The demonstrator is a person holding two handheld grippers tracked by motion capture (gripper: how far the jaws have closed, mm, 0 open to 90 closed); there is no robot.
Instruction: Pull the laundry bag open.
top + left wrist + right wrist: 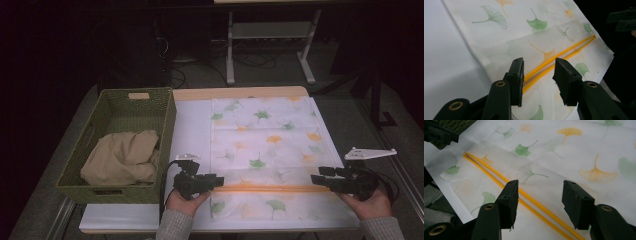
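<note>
Both jaws are spread with nothing pinched, left gripper point(218, 180) and right gripper point(314, 178) at the ends of the folded cloth point(265, 145) near the surface's front edge. Next fold: pinch both layers evenly.

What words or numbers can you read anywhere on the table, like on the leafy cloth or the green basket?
None can be read. The leafy cloth has only leaf pictures and orange stripes, no letters. The green basket has a small tan tag on its far rim, too small and blurred to read. The beige cloth inside is plain.
</note>
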